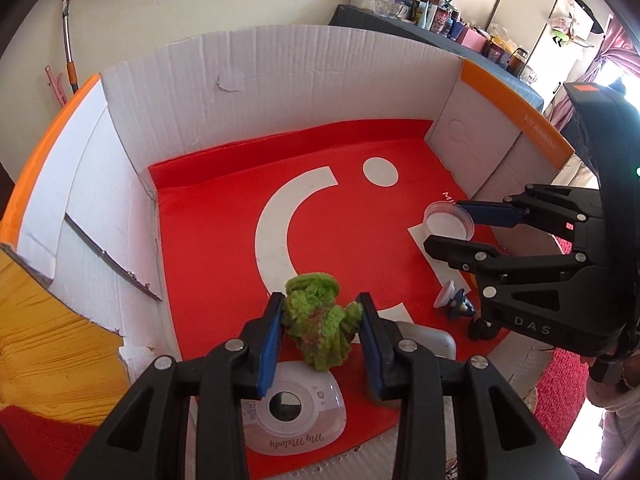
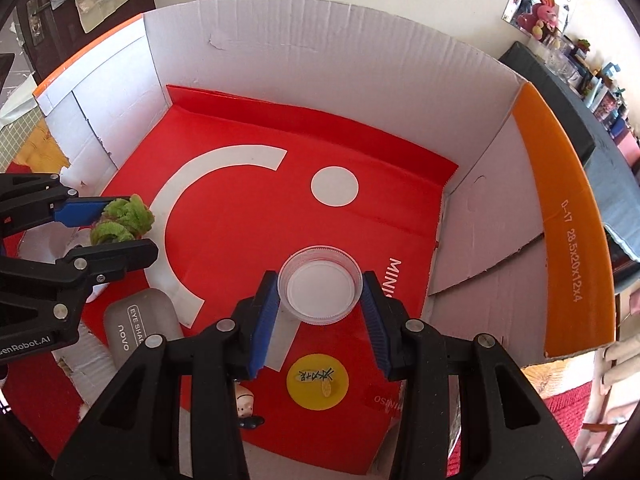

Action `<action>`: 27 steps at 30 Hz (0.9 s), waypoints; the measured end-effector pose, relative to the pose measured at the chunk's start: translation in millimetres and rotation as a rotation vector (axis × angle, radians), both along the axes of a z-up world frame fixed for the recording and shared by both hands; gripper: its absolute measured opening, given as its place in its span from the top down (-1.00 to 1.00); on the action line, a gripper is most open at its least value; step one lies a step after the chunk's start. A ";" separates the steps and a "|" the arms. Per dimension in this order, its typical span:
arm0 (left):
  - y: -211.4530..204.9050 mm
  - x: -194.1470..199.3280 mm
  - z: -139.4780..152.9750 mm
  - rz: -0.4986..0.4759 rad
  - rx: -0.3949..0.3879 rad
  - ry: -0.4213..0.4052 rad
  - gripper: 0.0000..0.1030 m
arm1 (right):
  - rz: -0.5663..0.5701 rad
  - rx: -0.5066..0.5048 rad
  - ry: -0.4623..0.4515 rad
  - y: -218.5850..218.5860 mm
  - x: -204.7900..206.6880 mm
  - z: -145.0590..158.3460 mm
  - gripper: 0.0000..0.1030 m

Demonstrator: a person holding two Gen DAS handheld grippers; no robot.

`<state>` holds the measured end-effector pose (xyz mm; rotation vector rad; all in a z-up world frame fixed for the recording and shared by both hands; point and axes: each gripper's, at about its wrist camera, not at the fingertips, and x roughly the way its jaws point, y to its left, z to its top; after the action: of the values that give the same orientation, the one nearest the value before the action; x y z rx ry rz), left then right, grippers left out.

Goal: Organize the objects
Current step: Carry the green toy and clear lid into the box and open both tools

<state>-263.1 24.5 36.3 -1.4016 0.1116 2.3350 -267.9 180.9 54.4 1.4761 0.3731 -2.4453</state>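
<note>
The left gripper (image 1: 320, 316) jaws clamp a green scrunchie (image 1: 320, 320) between them. The right gripper (image 2: 320, 296) jaws grip a clear plastic lid (image 2: 320, 290), above the red-lined cardboard box (image 2: 360, 80).

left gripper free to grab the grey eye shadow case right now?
Probably not: the left gripper is shut on the green scrunchie, so its fingers are occupied. The eye shadow case itself lies uncovered, just below it.

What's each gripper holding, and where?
Left gripper pinches the green fuzzy scrunchie by its sides. Right gripper holds the clear round lid by its rim.
</note>
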 end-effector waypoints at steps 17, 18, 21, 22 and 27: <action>-0.6 -4.2 -6.8 -0.005 -0.015 -0.003 0.27 | 0.004 -0.021 -0.018 8.3 4.4 -2.3 0.23; -0.7 -4.2 -6.8 -0.005 -0.015 -0.002 0.27 | 0.005 -0.022 -0.017 8.9 5.1 -2.3 0.23; -0.5 -4.1 -6.6 -0.005 -0.015 -0.002 0.27 | 0.005 -0.025 -0.019 10.6 6.8 -1.7 0.23; -0.6 -4.0 -6.6 -0.005 -0.016 -0.002 0.27 | 0.004 -0.026 -0.021 11.1 7.2 -1.5 0.23; -1.8 -4.1 -8.1 -0.008 -0.017 -0.001 0.25 | 0.004 -0.025 -0.027 13.0 9.5 -0.6 0.23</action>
<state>-267.2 22.7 28.3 -1.4077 0.1366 2.3323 -258.4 193.9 53.8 1.4944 0.3390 -2.4156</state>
